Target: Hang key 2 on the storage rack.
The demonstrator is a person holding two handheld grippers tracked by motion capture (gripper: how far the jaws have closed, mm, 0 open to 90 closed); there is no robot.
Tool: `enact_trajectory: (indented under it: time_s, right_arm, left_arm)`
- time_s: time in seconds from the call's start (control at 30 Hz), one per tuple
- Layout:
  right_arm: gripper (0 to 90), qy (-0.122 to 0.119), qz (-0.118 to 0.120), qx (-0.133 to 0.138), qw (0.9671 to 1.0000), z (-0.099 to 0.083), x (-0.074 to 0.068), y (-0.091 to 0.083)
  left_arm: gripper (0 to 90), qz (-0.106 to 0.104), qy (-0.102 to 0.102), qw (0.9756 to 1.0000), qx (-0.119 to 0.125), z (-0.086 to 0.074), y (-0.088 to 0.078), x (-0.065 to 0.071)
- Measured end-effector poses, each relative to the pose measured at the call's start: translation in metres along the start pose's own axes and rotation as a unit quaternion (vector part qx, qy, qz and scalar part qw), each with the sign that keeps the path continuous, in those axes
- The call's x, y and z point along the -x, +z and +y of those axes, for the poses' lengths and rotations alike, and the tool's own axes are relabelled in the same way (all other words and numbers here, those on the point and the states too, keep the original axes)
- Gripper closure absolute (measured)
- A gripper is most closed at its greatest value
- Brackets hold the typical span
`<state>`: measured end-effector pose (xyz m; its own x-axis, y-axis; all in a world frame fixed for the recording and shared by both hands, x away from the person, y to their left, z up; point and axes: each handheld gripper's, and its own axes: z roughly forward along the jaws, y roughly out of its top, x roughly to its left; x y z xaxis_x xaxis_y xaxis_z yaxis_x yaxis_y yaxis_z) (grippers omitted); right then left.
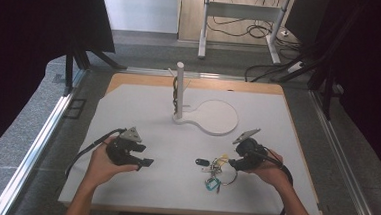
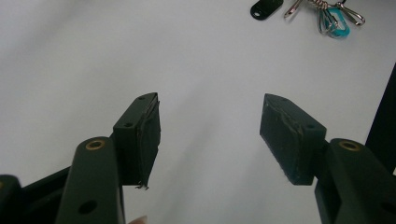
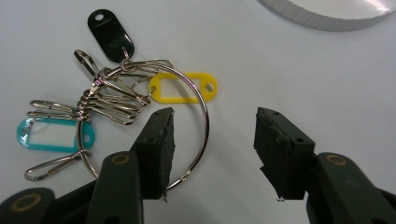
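Over at the left of the worktop, the person's left hand is holding the left gripper low over the bare white surface. Its fingers are standing well apart with nothing between them, and they are pointing across toward the keyring bunch, which is lying well clear of them.

Moving toward the middle, a white stand is sitting at the far side of the worktop: an upright post is rising from one end of a flat base that is widening into a round disc.

Nearer the person and right of centre, the keyring bunch is resting flat on the worktop. It is made up of a large wire ring carrying several metal snap clips and three plastic tags: a teal tag at one side, a black tag farther out, and a yellow tag inside the ring's curve. No writing can be read on any tag; the teal and yellow label windows are looking blank.

At the right, the person's right hand is holding the right gripper just beside the bunch. Its fingers are spread apart and gripping nothing. In the right gripper view, one finger is lying across the wire ring's arc, though whether it is touching the wire cannot be told, while the other is over bare worktop.
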<state>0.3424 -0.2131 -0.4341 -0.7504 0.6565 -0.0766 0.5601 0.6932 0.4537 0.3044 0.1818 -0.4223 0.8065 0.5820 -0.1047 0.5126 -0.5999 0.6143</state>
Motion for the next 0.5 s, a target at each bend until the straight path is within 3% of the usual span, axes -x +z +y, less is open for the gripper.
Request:
enact_trajectory:
  time_s: [0.17, 0.5]
  right_arm:
    - [53.0, -0.013, 0.021, -0.022, 0.9994, 0.008, 0.005, 0.007]
    - [63.4, -0.038, 0.037, -0.067, 0.9963, 0.019, 0.008, 0.025]
  left_arm:
    - [38.6, 0.000, -0.003, 1.0000, 0.008, -0.001, -0.004, 0.000]
    - [38.5, 0.001, -0.003, 1.0000, 0.005, -0.001, -0.004, 0.001]
